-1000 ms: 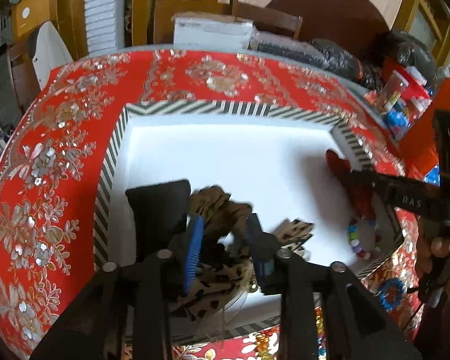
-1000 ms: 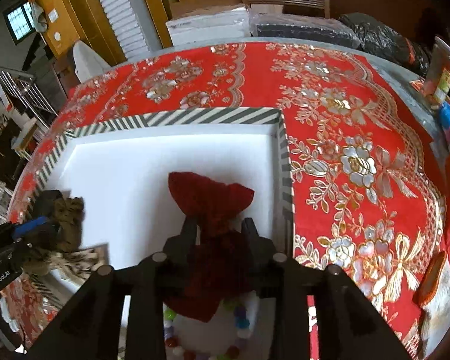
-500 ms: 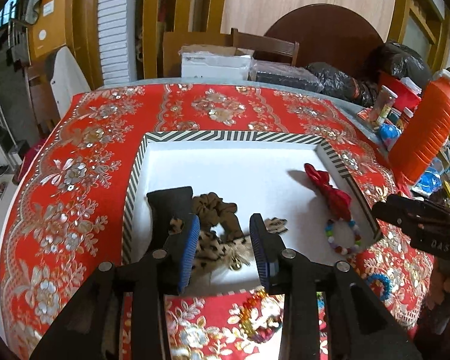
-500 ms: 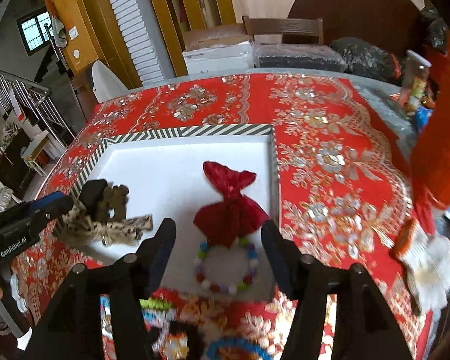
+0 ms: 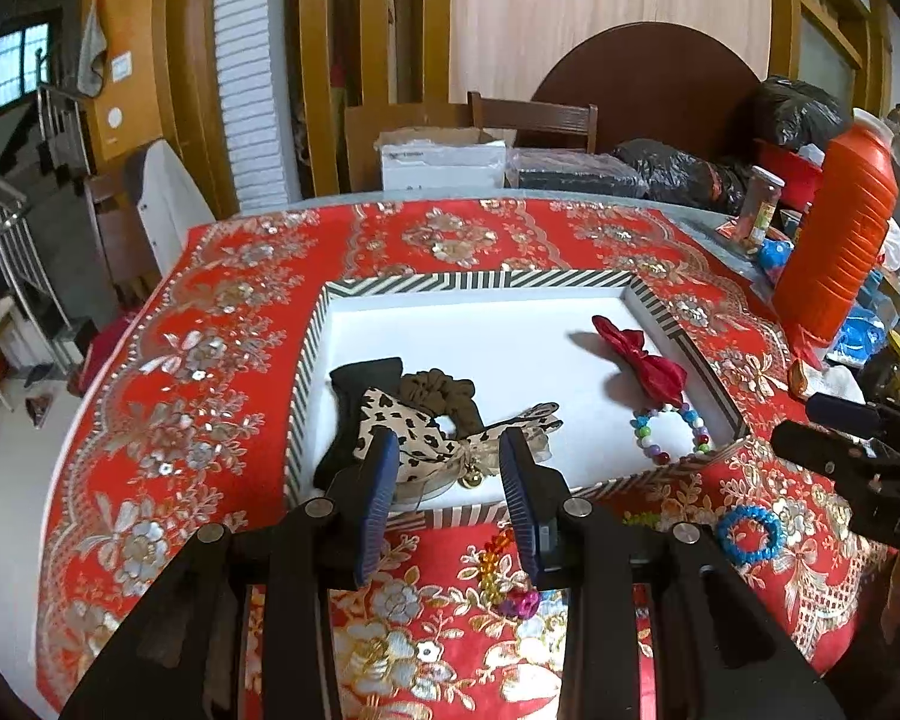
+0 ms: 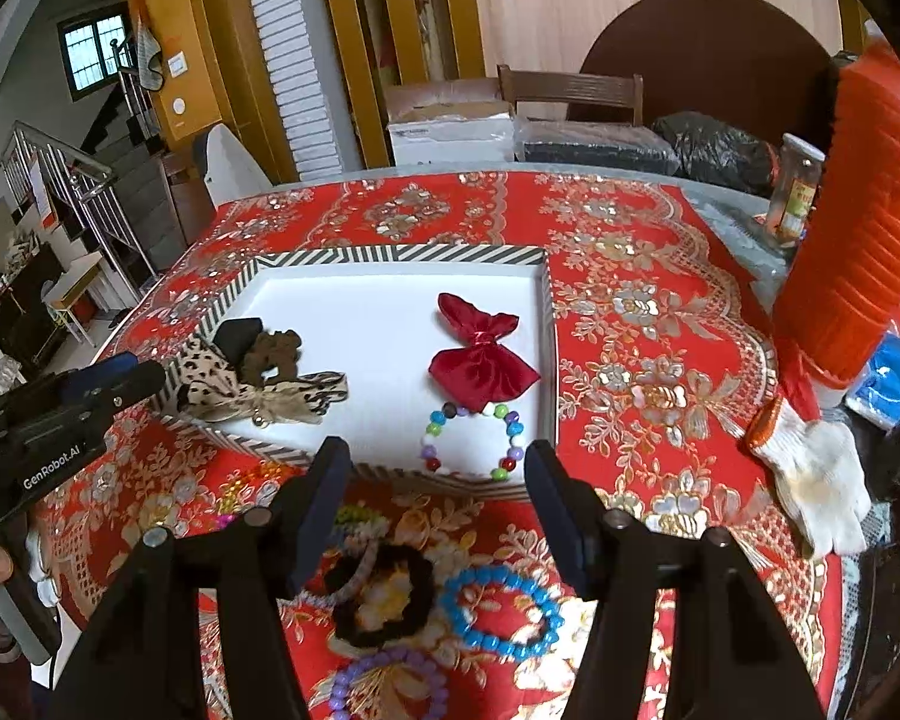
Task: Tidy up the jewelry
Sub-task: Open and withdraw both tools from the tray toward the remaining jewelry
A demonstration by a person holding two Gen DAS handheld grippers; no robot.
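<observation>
in the striped-rimmed white tray [image 6: 402,253] already lie a leopard-print fabric bow [image 6: 258,391], a red satin bow [image 6: 480,354] and a multicoloured bead bracelet [image 6: 471,438], while both the left hand-held gripper [image 5: 450,498] and the right hand-held gripper [image 6: 438,516] hang spread and empty, leaving a blue bead bracelet [image 6: 501,612] and other pieces on the desk.

At frame bottom the left gripper [image 5: 450,495] gapes empty before the striped tray [image 5: 480,283] holding a leopard bow [image 5: 414,429] and red bow [image 5: 642,357].

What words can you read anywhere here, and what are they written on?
"GenRobot.AI": white letters on the black body of the left gripper, seen from the right wrist.
"DAS": partly cut off, on the right gripper.
Jar label: too blurred.
White box print: too small.
</observation>
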